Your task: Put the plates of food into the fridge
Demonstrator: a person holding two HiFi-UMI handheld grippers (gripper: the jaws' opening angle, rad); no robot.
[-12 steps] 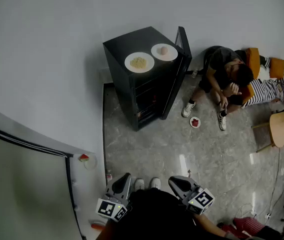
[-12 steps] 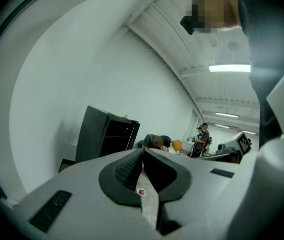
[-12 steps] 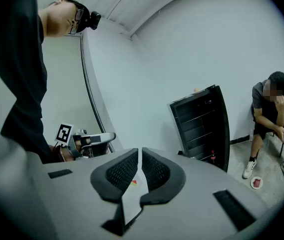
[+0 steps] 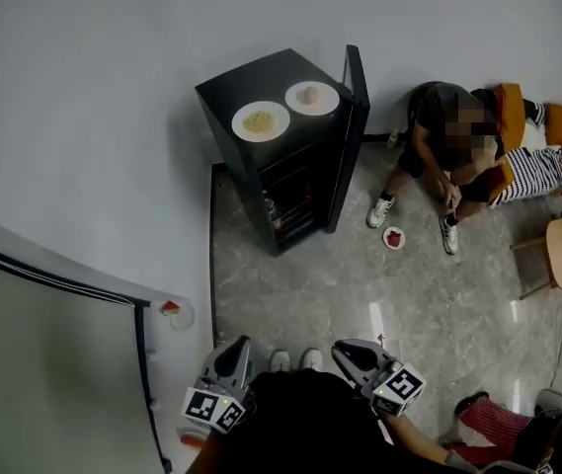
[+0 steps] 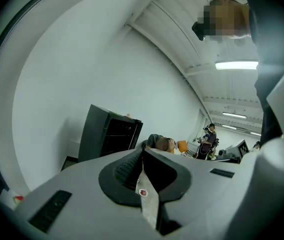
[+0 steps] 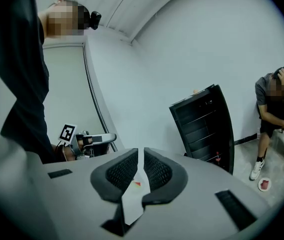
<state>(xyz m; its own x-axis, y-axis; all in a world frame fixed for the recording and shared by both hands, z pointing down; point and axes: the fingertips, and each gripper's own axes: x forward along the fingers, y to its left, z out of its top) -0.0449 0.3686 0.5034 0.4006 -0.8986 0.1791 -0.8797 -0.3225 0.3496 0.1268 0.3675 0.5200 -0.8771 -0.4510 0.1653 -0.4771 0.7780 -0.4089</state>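
Plates [image 4: 260,121] sat atop fridge [image 4: 241,166], door open, straight ahead, well apart from both grippers. Left gripper [image 4: 239,348] and right gripper [image 4: 346,350] pressed together, empty; neither clearly nearer.

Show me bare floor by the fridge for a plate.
Bare: the floor between the fridge front and the shoes. Crowded: the fridge top, taken by the yellow-food plate and pink-food plate; right of the door, the seated person's feet and a small red plate.
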